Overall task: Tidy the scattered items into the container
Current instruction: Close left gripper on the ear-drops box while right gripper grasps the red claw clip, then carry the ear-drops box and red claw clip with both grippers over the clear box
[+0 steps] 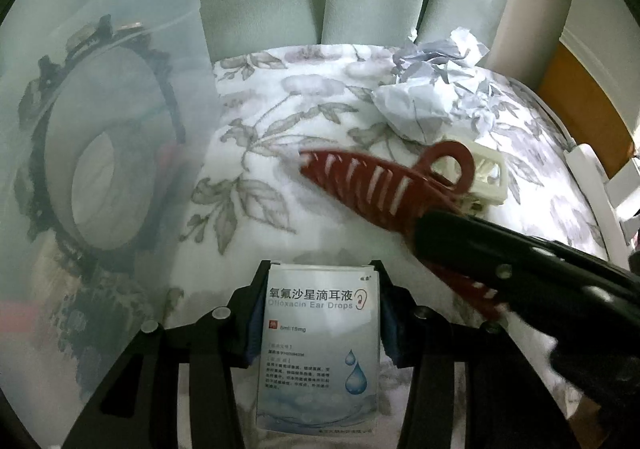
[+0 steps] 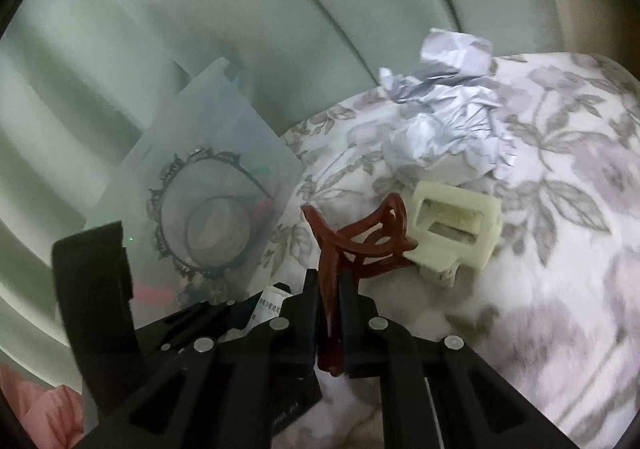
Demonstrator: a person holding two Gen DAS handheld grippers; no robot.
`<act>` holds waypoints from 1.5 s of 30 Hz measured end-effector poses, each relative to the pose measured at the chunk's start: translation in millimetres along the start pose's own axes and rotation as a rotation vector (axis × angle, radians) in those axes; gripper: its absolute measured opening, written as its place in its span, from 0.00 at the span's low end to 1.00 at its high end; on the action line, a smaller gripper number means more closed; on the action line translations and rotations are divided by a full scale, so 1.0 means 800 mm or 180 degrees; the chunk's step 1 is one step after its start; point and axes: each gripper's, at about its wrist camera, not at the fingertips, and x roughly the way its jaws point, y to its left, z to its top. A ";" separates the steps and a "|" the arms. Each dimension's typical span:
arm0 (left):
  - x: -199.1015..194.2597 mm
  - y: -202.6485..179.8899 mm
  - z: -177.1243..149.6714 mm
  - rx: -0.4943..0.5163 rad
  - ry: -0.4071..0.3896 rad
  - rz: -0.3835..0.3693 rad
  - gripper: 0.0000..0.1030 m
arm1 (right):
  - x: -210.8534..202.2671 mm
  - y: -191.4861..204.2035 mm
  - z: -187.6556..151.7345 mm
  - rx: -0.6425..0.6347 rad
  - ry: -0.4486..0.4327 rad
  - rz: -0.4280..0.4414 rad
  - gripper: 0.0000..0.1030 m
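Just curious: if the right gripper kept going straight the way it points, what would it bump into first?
Probably the cream hair clip, just beyond the red clip its fingers hold; depth is hard to judge.

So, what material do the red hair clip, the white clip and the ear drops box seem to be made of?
Red hair clip: looks like hard moulded plastic, with thin slotted teeth and a satin surface. White clip: probably rigid plastic too, cream and matte, with a blocky open frame. Ear drops box: seems printed cardboard, slightly glossy, with flat faces and sharp folded edges.
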 end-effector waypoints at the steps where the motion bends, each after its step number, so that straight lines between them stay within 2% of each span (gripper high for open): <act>1: -0.002 0.000 -0.002 -0.0004 0.0017 -0.0003 0.47 | -0.007 0.001 -0.003 0.0029 -0.0023 -0.0002 0.10; 9: -0.026 -0.005 -0.013 0.0017 0.0062 -0.0042 0.47 | -0.048 0.003 -0.023 0.0220 -0.0156 -0.0049 0.10; 19: -0.086 -0.011 -0.018 0.0070 -0.0119 -0.0138 0.47 | -0.106 0.026 -0.038 0.0283 -0.0402 -0.0107 0.10; 28: -0.161 -0.011 -0.016 0.0082 -0.0490 -0.0285 0.47 | -0.160 0.052 -0.046 0.0375 -0.0673 -0.0187 0.10; 38: -0.237 -0.002 -0.003 0.0084 -0.0876 -0.0413 0.47 | -0.209 0.103 -0.027 0.0112 -0.0999 -0.0218 0.10; 41: -0.258 0.005 0.002 0.0115 -0.1002 -0.0364 0.47 | -0.224 0.122 -0.023 0.0024 -0.1159 -0.0201 0.10; 45: -0.283 0.017 0.006 -0.0008 -0.1160 -0.0411 0.47 | -0.237 0.139 -0.023 -0.0064 -0.1242 -0.0188 0.10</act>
